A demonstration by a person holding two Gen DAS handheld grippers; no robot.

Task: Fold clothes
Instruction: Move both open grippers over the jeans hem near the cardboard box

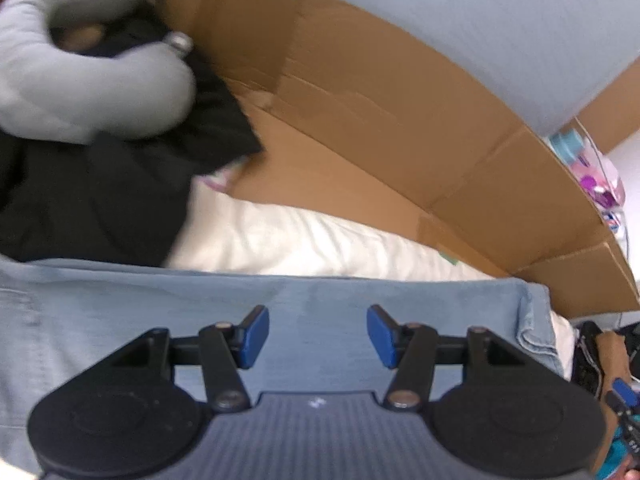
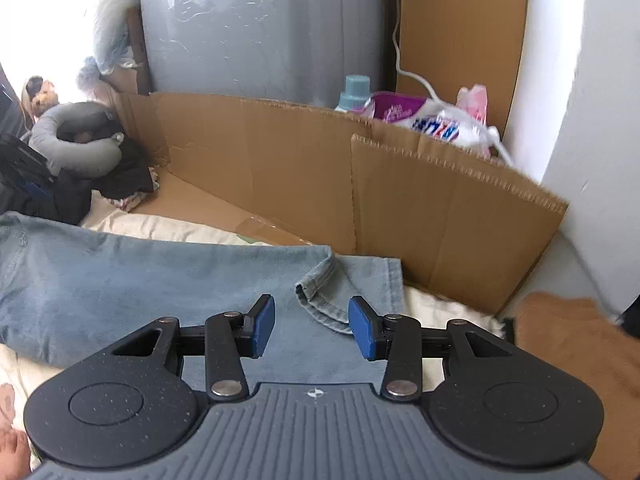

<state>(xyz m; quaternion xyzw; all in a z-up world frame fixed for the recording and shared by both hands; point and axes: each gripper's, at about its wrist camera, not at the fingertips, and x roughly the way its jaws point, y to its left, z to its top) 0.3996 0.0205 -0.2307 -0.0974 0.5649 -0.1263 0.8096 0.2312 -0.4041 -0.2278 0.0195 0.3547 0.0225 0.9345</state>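
Light blue jeans lie flat on a cream sheet. My left gripper is open and empty, hovering over the jeans' leg. In the right wrist view the jeans stretch from left to centre, with the hem ends lying one over the other. My right gripper is open and empty just above the hem, its blue pads either side of the folded cuff.
A cardboard wall runs along the far side of the sheet. A grey neck pillow sits on black clothes at the left. Detergent bottles and bags stand behind the cardboard. A brown garment lies at the right.
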